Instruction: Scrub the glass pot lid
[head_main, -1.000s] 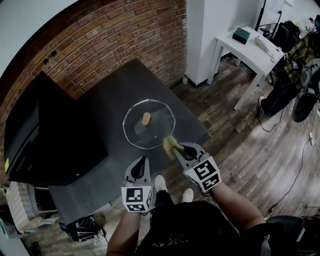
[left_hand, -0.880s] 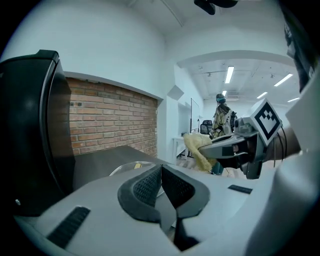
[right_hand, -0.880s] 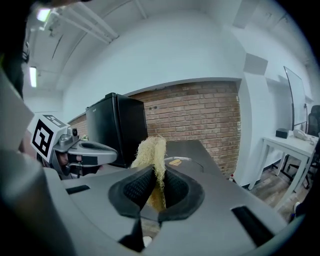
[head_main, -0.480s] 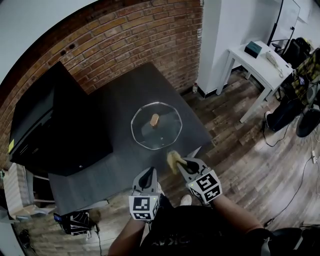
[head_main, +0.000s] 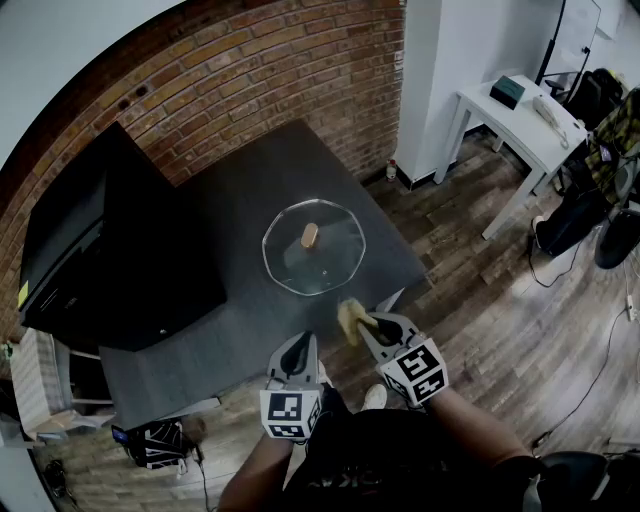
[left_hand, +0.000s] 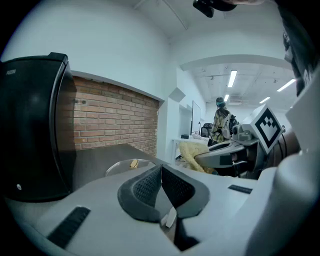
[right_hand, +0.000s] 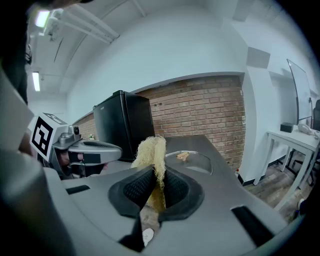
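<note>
Seen from the head view, the glass lid (head_main: 335, 268) lies flat near the right corner of the dark table (head_main: 230, 215), with its tan knob (head_main: 310, 236) up. It is clear of both grippers, which hang at the table's near edge. Only the right gripper view shows the right gripper (right_hand: 156, 180) clamped on a yellow scrubber (right_hand: 152, 147). The left gripper view shows the left gripper (left_hand: 161, 182) pressed together with nothing in it, and a person (left_hand: 220, 124) far back in the room.
</note>
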